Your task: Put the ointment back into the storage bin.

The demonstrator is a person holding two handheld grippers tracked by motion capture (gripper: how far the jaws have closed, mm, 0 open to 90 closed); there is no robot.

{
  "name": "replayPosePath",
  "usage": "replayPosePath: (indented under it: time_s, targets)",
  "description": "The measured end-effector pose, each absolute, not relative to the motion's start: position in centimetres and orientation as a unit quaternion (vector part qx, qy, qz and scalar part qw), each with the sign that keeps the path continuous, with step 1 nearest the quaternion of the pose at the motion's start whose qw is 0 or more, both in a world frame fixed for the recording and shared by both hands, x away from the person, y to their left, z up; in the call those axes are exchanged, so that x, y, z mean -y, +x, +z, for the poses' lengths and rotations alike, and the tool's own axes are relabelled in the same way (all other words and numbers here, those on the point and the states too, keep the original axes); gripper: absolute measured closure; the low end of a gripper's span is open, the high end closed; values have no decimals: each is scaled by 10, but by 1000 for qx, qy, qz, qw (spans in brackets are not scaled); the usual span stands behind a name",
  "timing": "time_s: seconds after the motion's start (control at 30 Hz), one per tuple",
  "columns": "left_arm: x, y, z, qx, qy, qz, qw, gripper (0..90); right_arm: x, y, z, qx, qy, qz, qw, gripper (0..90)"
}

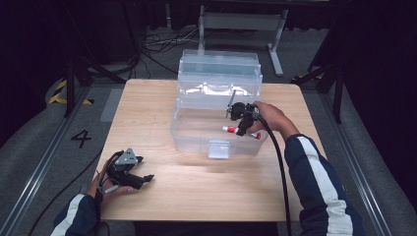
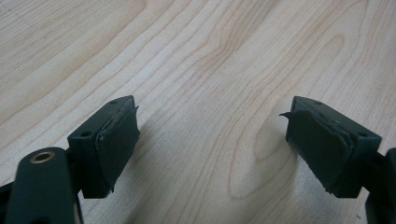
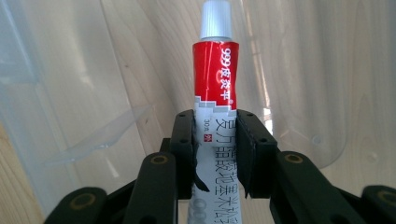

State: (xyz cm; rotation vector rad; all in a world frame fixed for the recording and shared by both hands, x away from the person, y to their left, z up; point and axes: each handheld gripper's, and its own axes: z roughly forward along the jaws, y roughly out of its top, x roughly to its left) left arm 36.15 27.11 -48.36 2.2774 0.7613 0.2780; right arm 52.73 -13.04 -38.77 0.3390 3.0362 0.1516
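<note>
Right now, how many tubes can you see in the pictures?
1. The tube, red and white with a white cap, is clamped in the right tongs inside the clear box. The box's upper trays are hard to see into, so more may be hidden.

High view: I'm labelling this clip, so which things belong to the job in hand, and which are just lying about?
Part of the job:
- right gripper, jaws shut on the tube
- red and white tube, white cap
- clear plastic box, open, tube held over its lower compartment

Standing by or background:
- left gripper, jaws open over bare table
- metal stand
- floor cables
</note>
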Motion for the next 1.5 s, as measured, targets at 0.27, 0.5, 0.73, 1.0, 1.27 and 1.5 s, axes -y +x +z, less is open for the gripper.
replayPosePath:
  time_s: [0.27, 0.5, 0.73, 1.0, 1.27, 1.5]
  targets:
    - [-271, 362, -484, -295, 881, 107, 354, 174, 133, 527, -393, -992, 115, 47, 33, 701]
    - [-271, 361, -484, -295, 881, 108, 354, 174, 135, 527, -391, -991, 122, 44, 39, 680]
    - [-271, 361, -484, -294, 881, 108, 354, 174, 141, 523, -381, -988, 126, 71, 48, 657]
    - [-271, 361, -484, -295, 881, 108, 354, 174, 156, 512, -362, -978, 131, 146, 71, 635]
    - [-271, 362, -484, -295, 881, 108, 354, 174, 172, 501, -349, -961, 138, 214, 109, 609]
    - [-268, 364, -480, -301, 885, 104, 339, 176, 187, 493, -344, -948, 138, 261, 120, 629]
